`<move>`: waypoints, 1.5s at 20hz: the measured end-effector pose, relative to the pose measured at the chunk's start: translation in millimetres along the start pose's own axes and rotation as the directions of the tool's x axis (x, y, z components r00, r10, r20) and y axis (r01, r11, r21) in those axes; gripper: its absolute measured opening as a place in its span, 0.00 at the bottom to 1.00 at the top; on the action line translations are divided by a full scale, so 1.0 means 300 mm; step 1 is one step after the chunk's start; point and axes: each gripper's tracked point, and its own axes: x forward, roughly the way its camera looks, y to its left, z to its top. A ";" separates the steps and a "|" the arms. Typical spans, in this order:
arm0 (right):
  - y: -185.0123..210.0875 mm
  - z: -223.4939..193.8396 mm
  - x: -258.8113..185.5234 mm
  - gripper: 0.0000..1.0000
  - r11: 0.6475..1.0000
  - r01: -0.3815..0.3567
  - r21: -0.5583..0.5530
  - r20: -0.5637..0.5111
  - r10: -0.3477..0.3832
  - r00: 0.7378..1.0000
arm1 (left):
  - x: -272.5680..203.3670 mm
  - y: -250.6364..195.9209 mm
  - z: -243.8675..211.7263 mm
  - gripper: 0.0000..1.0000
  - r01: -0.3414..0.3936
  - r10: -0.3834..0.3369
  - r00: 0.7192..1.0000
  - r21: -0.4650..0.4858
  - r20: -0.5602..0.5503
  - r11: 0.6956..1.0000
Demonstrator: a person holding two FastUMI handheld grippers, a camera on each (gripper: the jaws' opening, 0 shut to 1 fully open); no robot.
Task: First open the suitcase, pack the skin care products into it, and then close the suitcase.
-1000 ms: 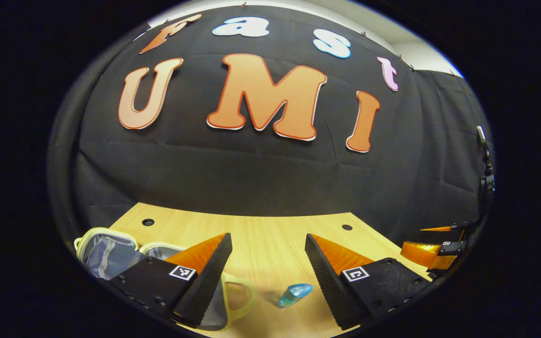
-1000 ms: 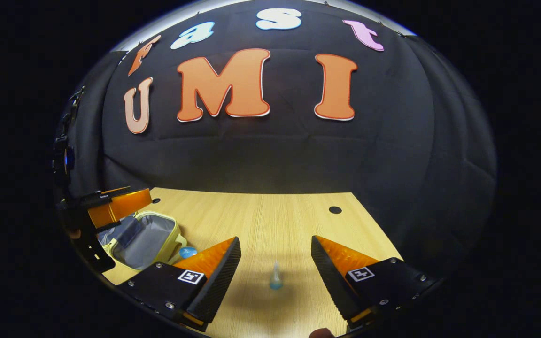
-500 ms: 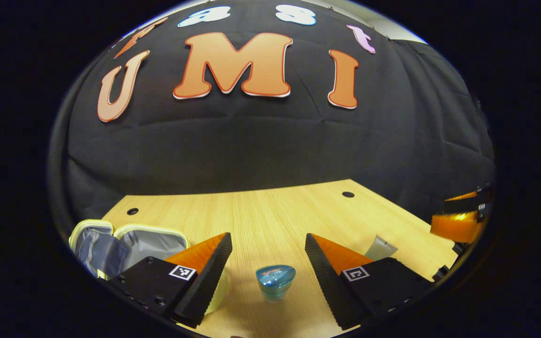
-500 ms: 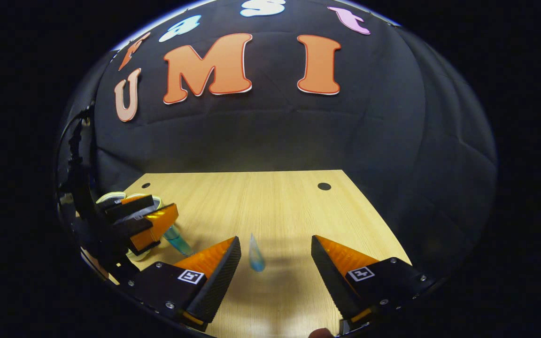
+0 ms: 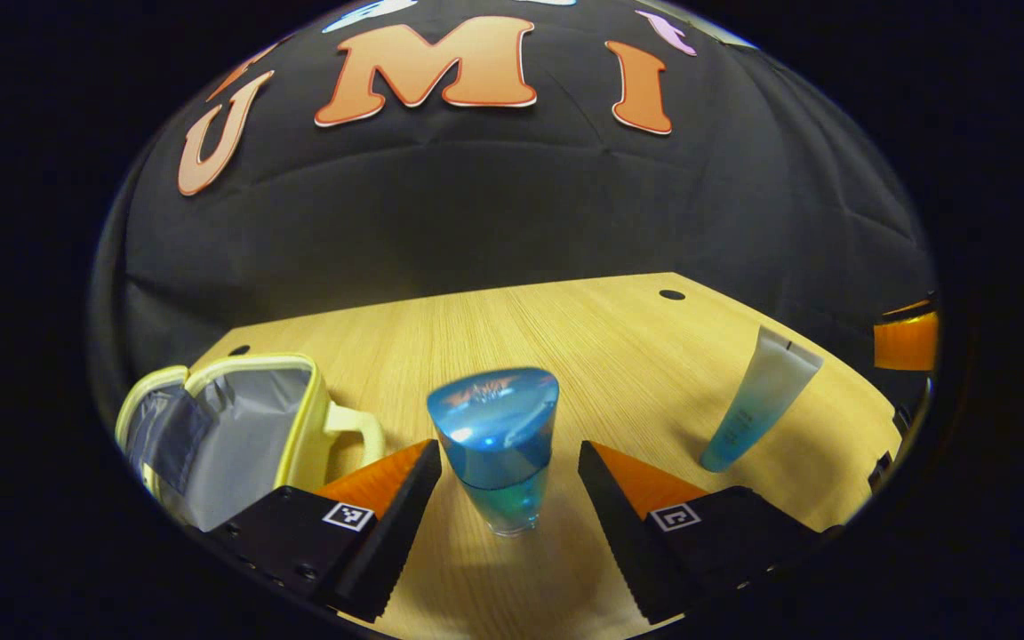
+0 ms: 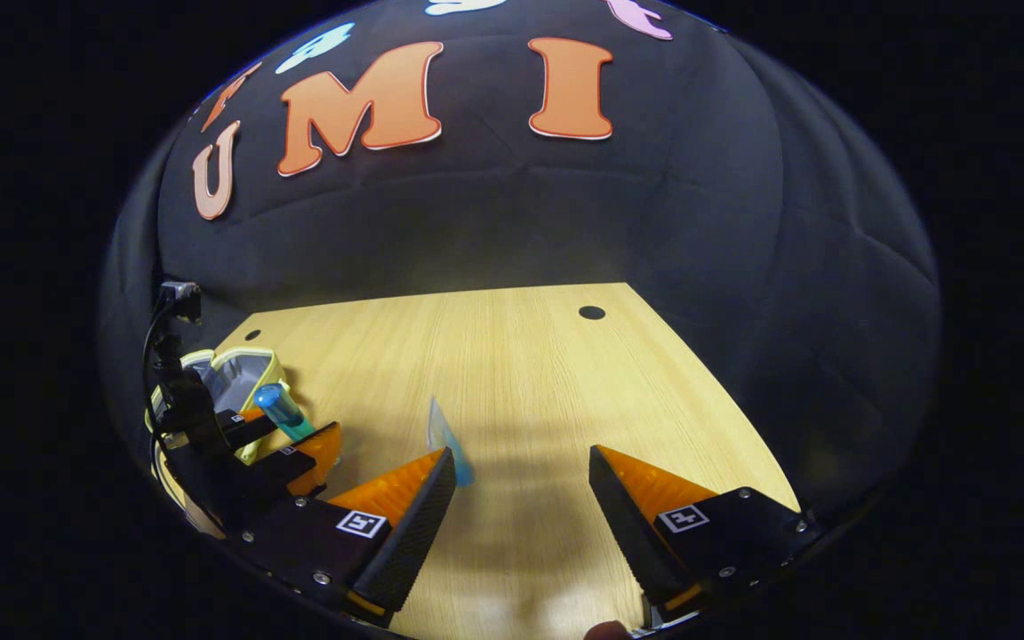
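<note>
Now my left gripper (image 5: 503, 484) has come closer, open around the standing blue bottle (image 5: 496, 449) without touching. By the table's (image 5: 565, 329) left edge sits the open yellow bag (image 5: 236, 427). Right of the bottle stands a tube (image 5: 759, 396). My right gripper (image 6: 521, 498) is open.

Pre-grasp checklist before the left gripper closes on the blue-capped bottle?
1. Suitcase open, lining exposed: ok.
2. Blue-capped bottle upright on the table: ok.
3. Bottle between the left gripper fingers, gaps on both sides: ok.
4. Left gripper open, not yet pressing: ok.
5. Tube standing apart to the side, out of the closing path: ok.
6. Right gripper open and holding nothing: ok. Its alignment with the tube: cannot tell.
</note>
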 end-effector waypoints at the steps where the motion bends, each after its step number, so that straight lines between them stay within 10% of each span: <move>1: -0.009 -0.014 -0.003 0.95 1.000 0.001 -0.001 -0.006 -0.001 1.000 | 0.013 0.015 -0.010 0.83 -0.025 0.025 1.000 -0.006 -0.004 1.000; 3: -0.015 -0.023 -0.011 0.95 1.000 0.003 -0.011 -0.011 -0.003 1.000 | 0.016 0.021 -0.022 0.57 -0.023 0.023 1.000 -0.016 -0.011 1.000; 6: -0.006 -0.033 -0.010 0.95 1.000 -0.001 -0.018 -0.021 0.001 1.000 | 0.012 0.016 -0.016 0.47 -0.023 0.023 1.000 -0.025 -0.020 0.999; 23: 0.259 -0.114 0.259 0.96 0.991 -0.108 -0.079 -0.051 0.104 0.993 | -0.353 0.117 0.193 0.47 0.054 -0.074 0.988 -0.139 -0.137 0.989; 30: 0.257 -0.192 0.381 0.49 0.982 -0.144 -0.120 -0.142 0.126 0.982 | -0.433 0.243 0.196 0.47 -0.084 0.057 0.988 -0.191 -0.145 0.978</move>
